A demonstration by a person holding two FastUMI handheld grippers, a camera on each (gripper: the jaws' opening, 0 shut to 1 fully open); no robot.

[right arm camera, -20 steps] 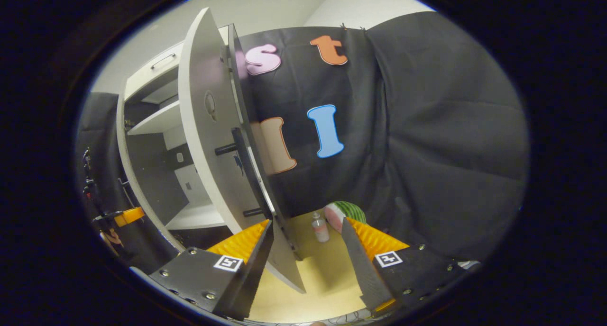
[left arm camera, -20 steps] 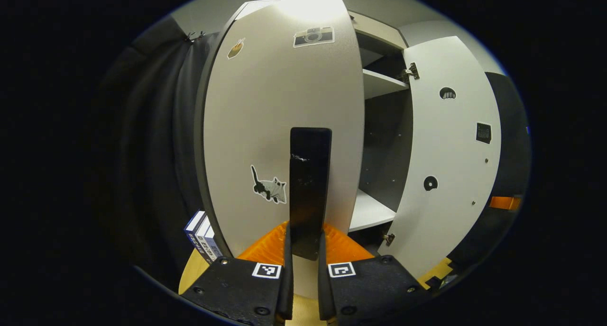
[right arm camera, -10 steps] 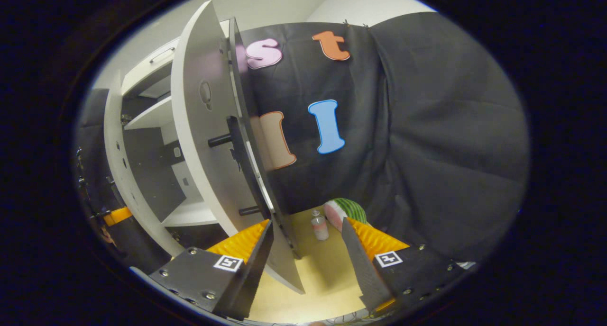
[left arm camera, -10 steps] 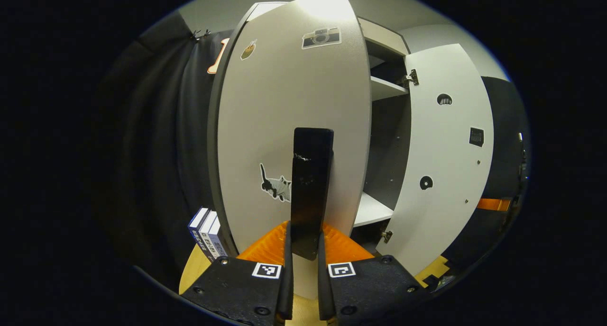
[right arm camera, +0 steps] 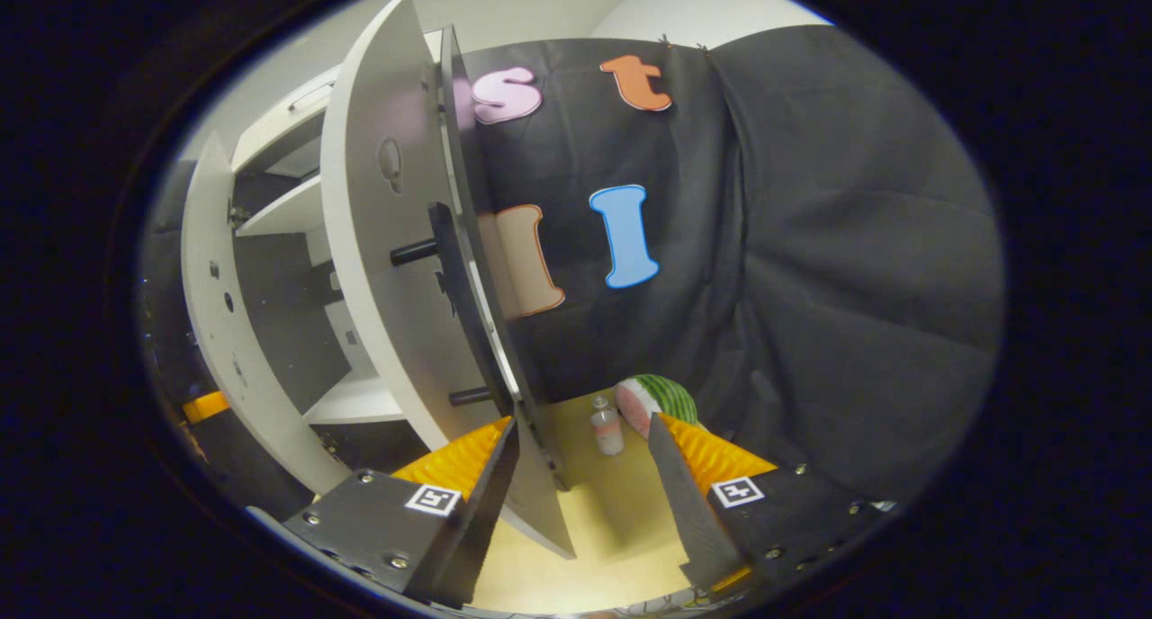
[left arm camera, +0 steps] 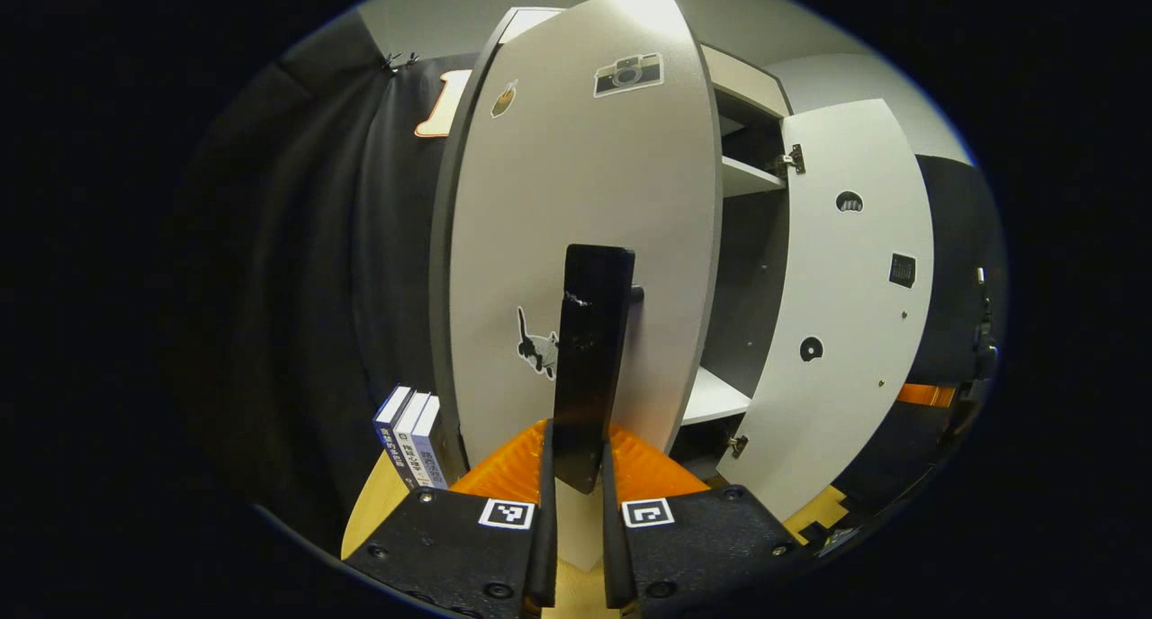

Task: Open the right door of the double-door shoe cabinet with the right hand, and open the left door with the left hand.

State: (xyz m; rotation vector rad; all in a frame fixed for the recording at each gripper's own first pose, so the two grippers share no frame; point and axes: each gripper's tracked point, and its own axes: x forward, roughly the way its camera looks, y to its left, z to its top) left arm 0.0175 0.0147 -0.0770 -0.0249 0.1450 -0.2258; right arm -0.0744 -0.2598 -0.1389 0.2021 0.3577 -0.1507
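In the left gripper view, my left gripper (left arm camera: 577, 511) is shut on the tall black handle (left arm camera: 589, 349) of the grey left door (left arm camera: 576, 169), which carries stickers and stands partly open. Beyond it the right door (left arm camera: 837, 313) hangs wide open, showing its pale inner side and the cabinet shelves (left arm camera: 715, 399). In the right gripper view, my right gripper (right arm camera: 583, 426) is open. The right door (right arm camera: 378, 241) stands edge-on just ahead, its lower edge beside the left finger (right arm camera: 490, 475). Its black handle (right arm camera: 454, 295) is above the gripper, untouched. The left door (right arm camera: 202, 286) shows at far left.
Three books (left arm camera: 409, 435) stand beside the cabinet at lower left. A watermelon (right arm camera: 661, 399) and a small bottle (right arm camera: 607, 430) sit on the yellow surface (right arm camera: 612, 520) against the black cloth. White shelves (right arm camera: 355, 408) inside the cabinet are bare.
The left door has swung further open with my left gripper holding its handle. In the right gripper view more of the left door's inner side has come into sight; the right gripper barely moved.
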